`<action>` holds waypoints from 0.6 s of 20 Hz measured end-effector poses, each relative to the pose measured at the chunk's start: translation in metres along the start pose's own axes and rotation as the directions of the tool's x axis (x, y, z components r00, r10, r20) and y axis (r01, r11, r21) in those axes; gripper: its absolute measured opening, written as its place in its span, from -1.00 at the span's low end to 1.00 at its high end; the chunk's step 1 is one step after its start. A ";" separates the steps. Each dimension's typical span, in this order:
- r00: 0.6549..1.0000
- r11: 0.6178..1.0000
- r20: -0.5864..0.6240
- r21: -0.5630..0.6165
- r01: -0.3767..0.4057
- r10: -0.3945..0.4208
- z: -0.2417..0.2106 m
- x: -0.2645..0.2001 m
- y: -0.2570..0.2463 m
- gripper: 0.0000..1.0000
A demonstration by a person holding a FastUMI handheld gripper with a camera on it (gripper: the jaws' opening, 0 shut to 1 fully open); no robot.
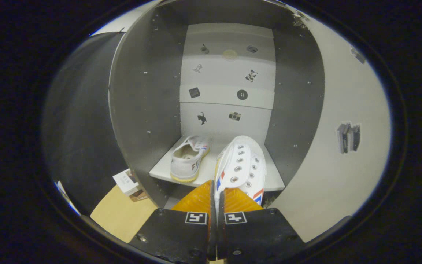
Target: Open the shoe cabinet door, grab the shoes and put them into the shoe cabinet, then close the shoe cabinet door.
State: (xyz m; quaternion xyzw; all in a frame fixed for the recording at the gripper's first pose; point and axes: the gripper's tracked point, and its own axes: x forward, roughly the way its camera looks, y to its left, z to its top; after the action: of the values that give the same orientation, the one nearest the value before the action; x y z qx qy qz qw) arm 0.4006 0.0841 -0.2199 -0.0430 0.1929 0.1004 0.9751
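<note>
The shoe cabinet [141, 110] stands open, its dark side walls framing a pale back panel dotted with small stickers. On its white shelf [161, 169] a white canvas shoe [187, 161] with a yellowish sole sits to the left, heel toward me. A second white shoe [242, 167] with metal eyelets and red and blue stripes is held by its side wall between my fingers, and its toe reaches over the shelf to the right of the first shoe. My gripper [217, 196] is shut on this shoe, the fingers [196, 200] nearly together.
The open cabinet door [339, 146] swings out on the right, white, with a dark handle [348, 137]. A small white and brown box [130, 185] lies on the tan floor [119, 216] beside the cabinet's lower left corner. A dark wall rises to the left.
</note>
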 end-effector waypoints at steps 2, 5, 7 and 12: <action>1.000 1.000 0.014 -0.016 -0.002 0.003 0.015 0.026 -0.002 -0.91; 1.000 0.999 0.020 -0.036 0.000 0.000 0.029 0.061 -0.007 -0.91; 1.000 0.999 0.007 -0.048 0.004 -0.003 0.029 0.085 -0.011 -0.91; 0.997 0.996 -0.050 -0.068 0.048 -0.052 0.015 0.132 -0.029 -0.91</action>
State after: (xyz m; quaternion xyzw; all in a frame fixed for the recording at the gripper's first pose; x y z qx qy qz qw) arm 0.5316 0.0817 -0.2557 -0.0831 0.2134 0.0812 0.9700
